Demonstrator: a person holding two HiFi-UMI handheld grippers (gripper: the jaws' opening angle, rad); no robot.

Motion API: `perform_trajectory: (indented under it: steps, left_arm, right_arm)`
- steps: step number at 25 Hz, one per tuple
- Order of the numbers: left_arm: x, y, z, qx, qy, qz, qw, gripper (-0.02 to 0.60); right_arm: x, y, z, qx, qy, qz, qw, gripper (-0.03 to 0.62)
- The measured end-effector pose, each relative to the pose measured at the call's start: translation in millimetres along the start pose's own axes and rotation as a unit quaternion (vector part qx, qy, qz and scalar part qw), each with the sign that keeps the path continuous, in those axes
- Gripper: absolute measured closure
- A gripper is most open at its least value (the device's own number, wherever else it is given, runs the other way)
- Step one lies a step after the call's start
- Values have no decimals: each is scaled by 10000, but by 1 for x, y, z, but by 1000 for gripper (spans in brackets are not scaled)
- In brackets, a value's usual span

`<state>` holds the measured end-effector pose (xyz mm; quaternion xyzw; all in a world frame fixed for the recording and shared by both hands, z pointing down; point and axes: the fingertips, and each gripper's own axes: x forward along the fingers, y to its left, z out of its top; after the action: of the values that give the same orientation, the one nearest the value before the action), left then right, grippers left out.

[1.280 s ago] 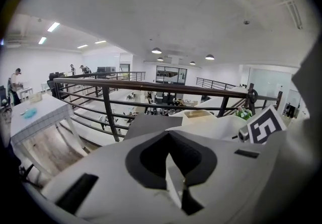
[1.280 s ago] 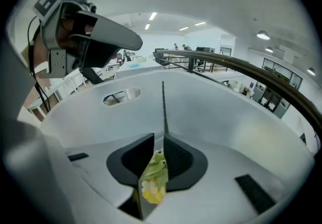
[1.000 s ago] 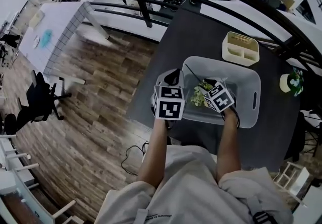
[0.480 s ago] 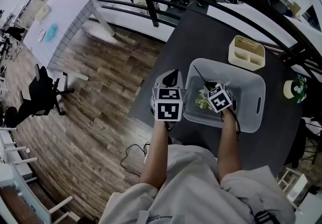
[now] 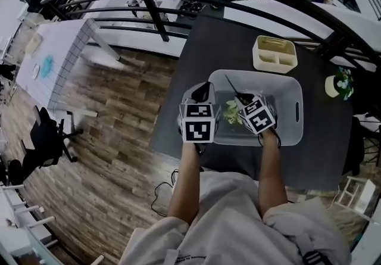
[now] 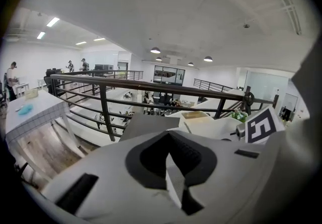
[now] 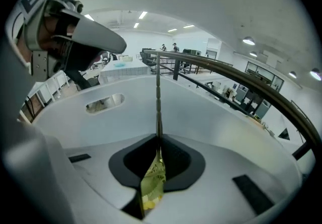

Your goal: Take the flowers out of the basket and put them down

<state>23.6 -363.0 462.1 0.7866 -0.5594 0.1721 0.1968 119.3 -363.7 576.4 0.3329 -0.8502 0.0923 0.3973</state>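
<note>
A grey plastic basket (image 5: 296,90) stands on the dark table (image 5: 238,37). In its left half lies a pale green spray of flowers (image 5: 231,112) with a long dark stem (image 5: 231,84). My right gripper (image 5: 245,103) reaches into the basket. Its jaws are closing, with the stem (image 7: 158,98) and a yellow-green leaf (image 7: 152,183) pinched between them in the right gripper view. My left gripper (image 5: 205,88) hovers just outside the basket's left wall. In the left gripper view its jaws (image 6: 173,167) are shut with nothing between them.
A cream two-compartment tray (image 5: 274,54) stands behind the basket. A small white pot with a plant (image 5: 338,84) is at the far right. A black railing (image 5: 149,2) curves behind the table. The table's left edge drops to a wooden floor (image 5: 119,109).
Both grippers keep their places at the basket's near left side. The head camera has shifted a little, so the table sits slightly higher in view.
</note>
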Motion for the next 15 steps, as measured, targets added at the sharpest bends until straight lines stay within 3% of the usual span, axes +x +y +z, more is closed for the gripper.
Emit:
perform_trajectory:
  steps: [9,15]
  left_arm:
    - [15,-32,5,191,45,-735,9971,580]
    - [19,-65,14,408,16,-1334,9902,580]
  right_arm:
    - [-62,-23,12,555,-415,-925,9933,542]
    - [-121,-38,18,1228,-915,-1560,9758,542]
